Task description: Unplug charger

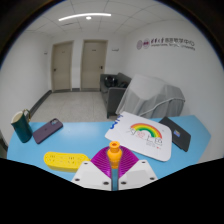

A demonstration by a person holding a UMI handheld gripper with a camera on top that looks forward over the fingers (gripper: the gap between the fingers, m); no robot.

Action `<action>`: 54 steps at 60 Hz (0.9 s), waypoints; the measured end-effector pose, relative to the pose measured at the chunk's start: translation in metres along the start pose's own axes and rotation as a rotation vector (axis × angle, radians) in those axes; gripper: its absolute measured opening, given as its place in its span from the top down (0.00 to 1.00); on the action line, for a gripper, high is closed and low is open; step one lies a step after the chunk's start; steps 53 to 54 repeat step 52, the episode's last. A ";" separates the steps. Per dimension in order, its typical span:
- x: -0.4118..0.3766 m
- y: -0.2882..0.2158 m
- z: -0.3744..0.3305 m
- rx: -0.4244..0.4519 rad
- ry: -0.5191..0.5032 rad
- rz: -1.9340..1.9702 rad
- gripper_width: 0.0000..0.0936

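My gripper (pixel 114 163) is shut on a small orange charger plug (pixel 115 153), which sticks up from between the purple pads (pixel 98 165). It is held above the blue table (pixel 90 140). A yellow power strip (pixel 62 159) lies on the table just ahead and to the left of the fingers, apart from the plug. No cable between plug and strip is visible.
A dark teal cup (pixel 21 126) and a purple phone (pixel 47 130) sit beyond the strip on the left. A white sheet with a rainbow drawing (pixel 146 134) and a dark notebook (pixel 181 132) lie to the right. A grey covered object (pixel 150 95) stands beyond the table.
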State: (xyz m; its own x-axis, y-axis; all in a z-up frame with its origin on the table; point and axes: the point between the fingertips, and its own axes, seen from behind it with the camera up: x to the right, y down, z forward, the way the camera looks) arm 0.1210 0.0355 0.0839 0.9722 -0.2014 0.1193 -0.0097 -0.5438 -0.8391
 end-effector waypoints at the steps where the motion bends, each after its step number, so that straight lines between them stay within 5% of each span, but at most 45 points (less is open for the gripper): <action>1: 0.004 0.009 0.003 -0.023 0.001 0.000 0.95; 9: 0.014 0.063 0.022 -0.146 -0.028 -0.033 0.92; 23: 0.002 0.089 0.042 -0.198 -0.110 -0.056 0.74; 26: 0.003 0.086 0.041 -0.190 -0.118 -0.042 0.65; 30: 0.005 0.083 0.036 -0.186 -0.138 -0.021 0.35; 35: 0.010 0.074 0.020 -0.150 -0.172 0.008 0.17; 54: 0.067 0.060 -0.073 -0.072 -0.249 0.053 0.09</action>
